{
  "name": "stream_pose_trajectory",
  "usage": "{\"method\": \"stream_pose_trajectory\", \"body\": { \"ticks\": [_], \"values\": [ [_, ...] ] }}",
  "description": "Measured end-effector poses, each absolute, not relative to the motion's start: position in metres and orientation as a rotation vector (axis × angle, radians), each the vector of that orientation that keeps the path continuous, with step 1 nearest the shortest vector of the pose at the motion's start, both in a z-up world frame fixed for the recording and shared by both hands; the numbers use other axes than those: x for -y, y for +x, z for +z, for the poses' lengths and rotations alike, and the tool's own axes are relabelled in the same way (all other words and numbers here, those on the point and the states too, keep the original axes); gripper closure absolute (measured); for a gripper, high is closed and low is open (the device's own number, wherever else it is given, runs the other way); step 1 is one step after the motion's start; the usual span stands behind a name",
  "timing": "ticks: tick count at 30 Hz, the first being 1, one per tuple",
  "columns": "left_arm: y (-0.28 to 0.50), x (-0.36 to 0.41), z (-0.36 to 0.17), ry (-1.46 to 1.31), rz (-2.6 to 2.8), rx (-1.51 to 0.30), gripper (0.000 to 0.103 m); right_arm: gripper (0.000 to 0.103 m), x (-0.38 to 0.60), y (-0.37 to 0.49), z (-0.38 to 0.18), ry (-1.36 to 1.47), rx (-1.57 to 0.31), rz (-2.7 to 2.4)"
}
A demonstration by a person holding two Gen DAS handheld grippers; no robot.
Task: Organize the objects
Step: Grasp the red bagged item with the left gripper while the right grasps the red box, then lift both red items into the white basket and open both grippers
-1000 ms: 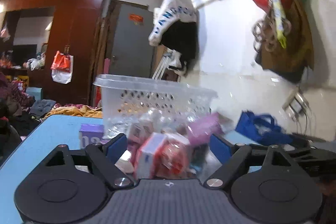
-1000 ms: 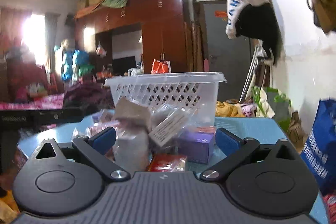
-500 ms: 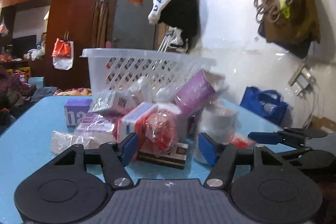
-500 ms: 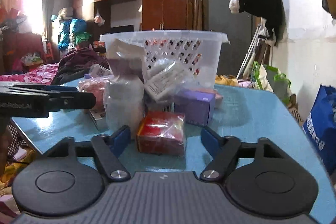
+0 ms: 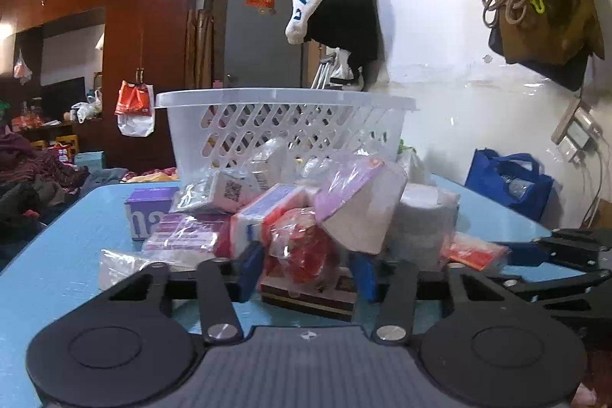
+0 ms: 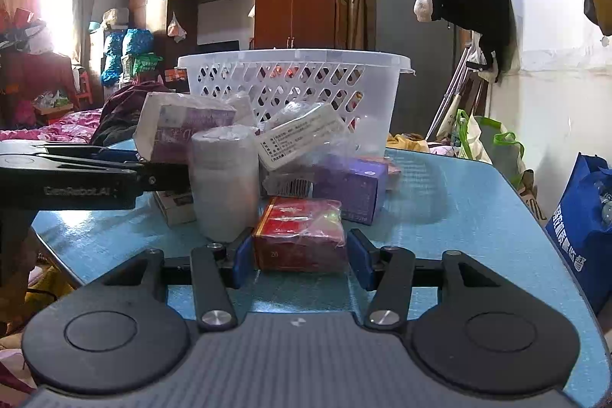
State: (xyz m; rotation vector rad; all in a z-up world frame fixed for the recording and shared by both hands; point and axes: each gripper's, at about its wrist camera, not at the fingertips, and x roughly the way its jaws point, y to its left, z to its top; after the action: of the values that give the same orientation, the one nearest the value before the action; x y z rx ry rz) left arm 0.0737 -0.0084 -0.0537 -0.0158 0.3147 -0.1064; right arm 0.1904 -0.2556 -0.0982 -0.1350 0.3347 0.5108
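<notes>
A heap of wrapped packets and boxes lies on the blue table (image 5: 57, 255) in front of a white slotted basket (image 5: 283, 125). My left gripper (image 5: 306, 270) is low at the heap's front. Its jaws are closing on either side of a crinkly red packet (image 5: 302, 247) that rests on a flat dark box (image 5: 310, 297), with a sliver of gap at the right pad. My right gripper (image 6: 301, 260) has its closing jaws against both ends of a red box (image 6: 300, 236) on the table. A white roll (image 6: 223, 186) stands just left of that box. The basket (image 6: 294, 83) stands behind.
A purple box (image 6: 350, 186) and a tilted tissue pack (image 5: 359, 205) crowd the heap. A blue bag (image 6: 581, 224) sits beyond the table's right edge. A wall hung with clothes runs along the right. Piled clothes lie past the left edge.
Both grippers sank toward the table and their jaws narrowed a lot. The left came in around the red packet, the right around the red box.
</notes>
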Motion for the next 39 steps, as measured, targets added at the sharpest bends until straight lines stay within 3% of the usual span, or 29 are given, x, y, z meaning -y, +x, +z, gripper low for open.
{"method": "stream_pose_trajectory", "body": {
  "ticks": [31, 39],
  "values": [
    [0.037, -0.031, -0.038, -0.036, -0.085, -0.169, 0.060, 0.049, 0.272, 0.185, -0.079, -0.088, -0.272, 0.493],
    [0.051, -0.038, -0.010, -0.070, -0.132, -0.133, 0.060, 0.049, 0.274, 0.194, -0.037, -0.035, -0.178, 0.533]
  ]
}}
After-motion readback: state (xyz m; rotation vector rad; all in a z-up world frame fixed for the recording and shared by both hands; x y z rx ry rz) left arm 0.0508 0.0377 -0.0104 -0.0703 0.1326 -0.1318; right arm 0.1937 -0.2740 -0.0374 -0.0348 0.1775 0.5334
